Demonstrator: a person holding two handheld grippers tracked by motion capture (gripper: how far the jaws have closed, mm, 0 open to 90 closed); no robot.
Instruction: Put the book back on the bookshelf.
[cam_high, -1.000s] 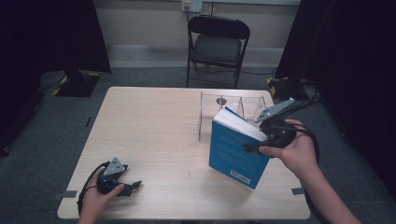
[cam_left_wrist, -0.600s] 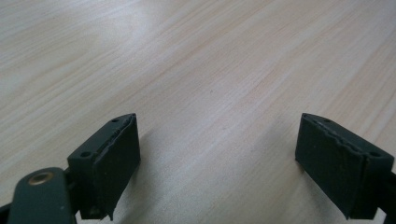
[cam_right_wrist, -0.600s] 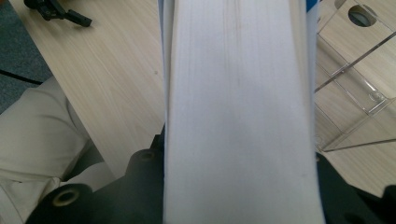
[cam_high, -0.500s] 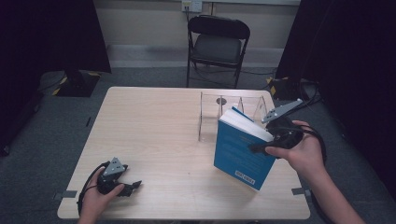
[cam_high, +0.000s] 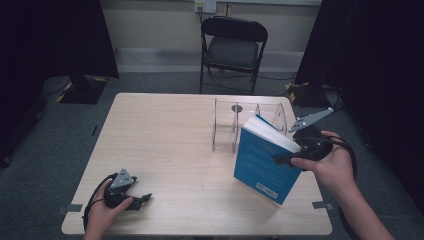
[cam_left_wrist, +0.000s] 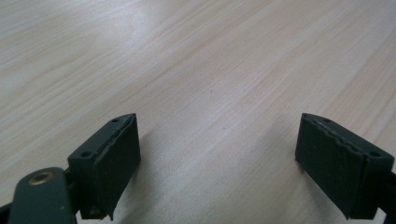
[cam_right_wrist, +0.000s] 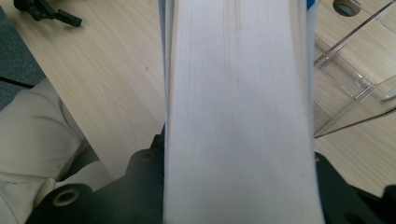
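Near the bench's right edge, a thick blue book (cam_high: 264, 162) hangs tilted in the right claw (cam_high: 295, 157), just in front of the clear acrylic rack (cam_high: 235, 122).

Its jaws are clamped across the page block near the top, one on each cover, and the lower corner looks to sit at or just above the bench (cam_high: 165, 135). Held so high and off-centre, the heavy book could swing or slip through the pads, and its upper corner could knock the light rack's thin dividers and shove it toward the far edge. At the near left corner, the left claw (cam_high: 142, 198) rests wide and empty.
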